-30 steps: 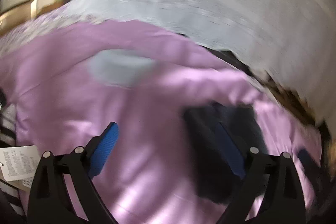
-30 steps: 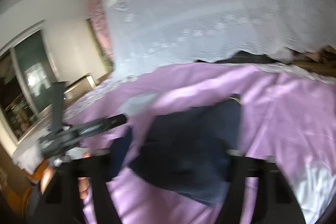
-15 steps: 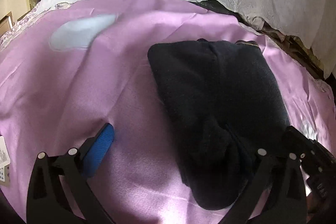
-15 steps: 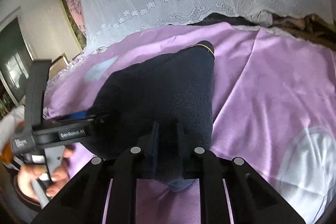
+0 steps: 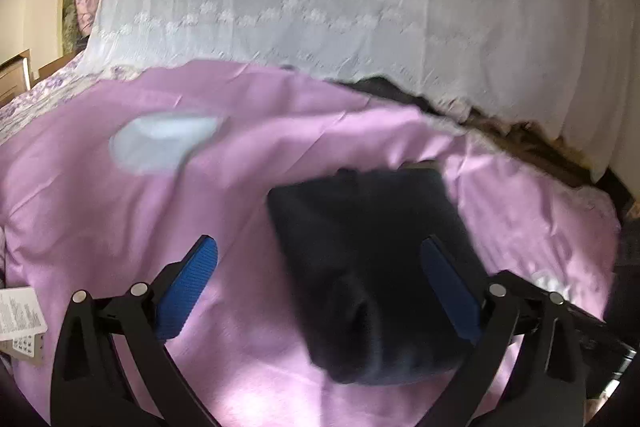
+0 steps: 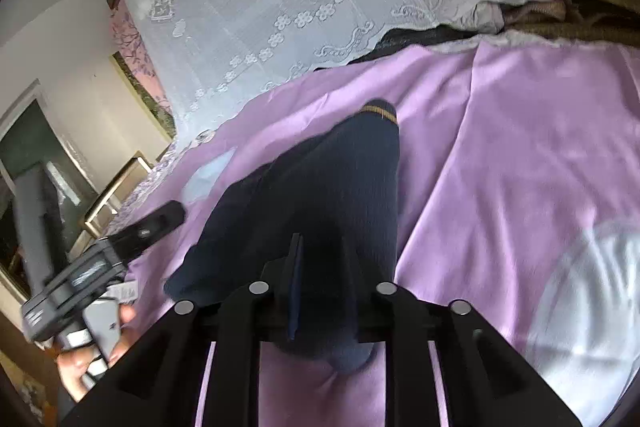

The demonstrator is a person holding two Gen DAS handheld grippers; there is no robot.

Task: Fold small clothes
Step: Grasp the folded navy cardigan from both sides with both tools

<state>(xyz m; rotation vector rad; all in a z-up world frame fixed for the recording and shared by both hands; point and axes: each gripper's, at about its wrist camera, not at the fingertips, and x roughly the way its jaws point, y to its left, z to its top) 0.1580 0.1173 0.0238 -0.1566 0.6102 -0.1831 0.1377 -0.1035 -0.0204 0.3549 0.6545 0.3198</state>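
Navy sock [image 6: 320,211] lies folded on a purple sheet [image 6: 500,147], cuff with a thin tan stripe at the far end, near end bunched between the right gripper [image 6: 326,311] jaws. Those jaws stand nearly together and pinch the dark knit; they have just eased slightly wider. Left gripper [image 5: 320,291] hangs above the sheet with jaws spread fully wide, blue pads [image 5: 188,287] clear of the cloth, the sock [image 5: 372,267] below and between them, nothing gripped. White lace curtain [image 5: 340,7] behind. A hand [image 6: 92,355] holds the left tool.
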